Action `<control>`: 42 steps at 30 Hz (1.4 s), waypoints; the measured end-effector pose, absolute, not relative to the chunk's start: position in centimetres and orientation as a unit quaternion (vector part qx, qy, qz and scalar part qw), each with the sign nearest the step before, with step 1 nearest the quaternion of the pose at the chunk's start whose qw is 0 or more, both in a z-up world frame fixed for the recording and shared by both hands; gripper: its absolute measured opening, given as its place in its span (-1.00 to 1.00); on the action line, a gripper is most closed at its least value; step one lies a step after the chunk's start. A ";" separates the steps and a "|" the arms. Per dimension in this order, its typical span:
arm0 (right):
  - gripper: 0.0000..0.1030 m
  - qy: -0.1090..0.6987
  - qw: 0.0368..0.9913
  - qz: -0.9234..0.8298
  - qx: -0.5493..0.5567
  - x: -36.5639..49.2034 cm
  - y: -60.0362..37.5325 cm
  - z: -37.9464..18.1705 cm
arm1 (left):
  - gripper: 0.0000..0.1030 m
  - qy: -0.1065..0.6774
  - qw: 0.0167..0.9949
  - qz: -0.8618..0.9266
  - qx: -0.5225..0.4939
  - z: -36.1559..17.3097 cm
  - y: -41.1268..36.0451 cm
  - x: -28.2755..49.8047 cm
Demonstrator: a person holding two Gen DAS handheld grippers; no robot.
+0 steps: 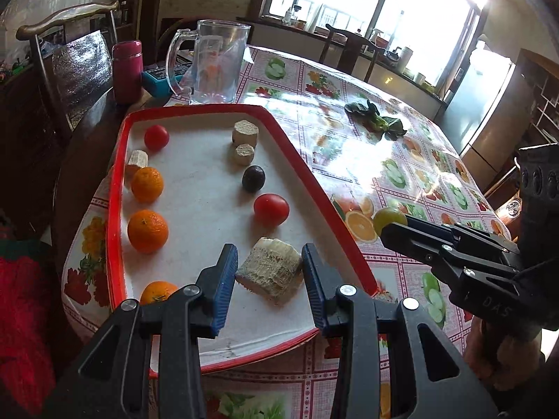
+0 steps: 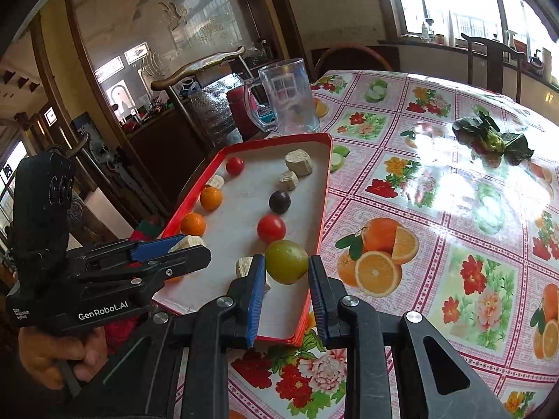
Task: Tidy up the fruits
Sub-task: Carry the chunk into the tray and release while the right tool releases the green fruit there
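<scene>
The red-rimmed tray (image 1: 117, 188) lies on the flowered tabletop (image 2: 436, 209) holding oranges, tomatoes, a dark plum and pale root chunks. A glass jug (image 1: 213, 66) and a maroon flask (image 1: 127, 71) stand just behind it, and leafy greens (image 2: 489, 139) lie well apart. The right gripper (image 2: 284, 272) pinches a green fruit (image 2: 287, 262) between its fingers above the tray's near corner; a loose pinch could let the round fruit slip and roll off the rim. The left gripper (image 1: 269, 272), fingers spread around a pale root chunk (image 1: 270, 270) without clamping it, crowds that corner and may bump the right.
</scene>
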State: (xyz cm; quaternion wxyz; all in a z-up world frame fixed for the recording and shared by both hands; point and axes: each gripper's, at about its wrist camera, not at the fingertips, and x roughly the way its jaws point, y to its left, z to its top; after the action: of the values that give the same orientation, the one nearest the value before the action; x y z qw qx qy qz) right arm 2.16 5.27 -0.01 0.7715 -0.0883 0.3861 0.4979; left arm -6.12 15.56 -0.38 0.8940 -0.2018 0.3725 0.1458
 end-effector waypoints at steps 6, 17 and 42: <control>-0.51 0.394 0.760 0.507 -0.101 1.5 6.4 -1.0 | -0.31 0.379 0.888 0.150 -0.211 -1.5 16.1 -7.2; -0.51 0.409 0.751 0.505 -0.114 1.5 8.0 -2.7 | -0.31 0.384 0.881 0.159 -0.225 -2.6 17.1 -7.8; -0.49 0.423 0.745 0.502 -0.117 2.6 9.3 -3.9 | -0.31 0.396 0.878 0.155 -0.219 -3.5 17.4 -6.5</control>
State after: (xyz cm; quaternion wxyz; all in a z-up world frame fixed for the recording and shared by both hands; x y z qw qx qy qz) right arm 2.64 9.26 -3.95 0.7449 -0.1170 0.4231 0.5025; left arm -6.50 17.43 -3.53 0.8784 -0.2187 0.3957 0.1549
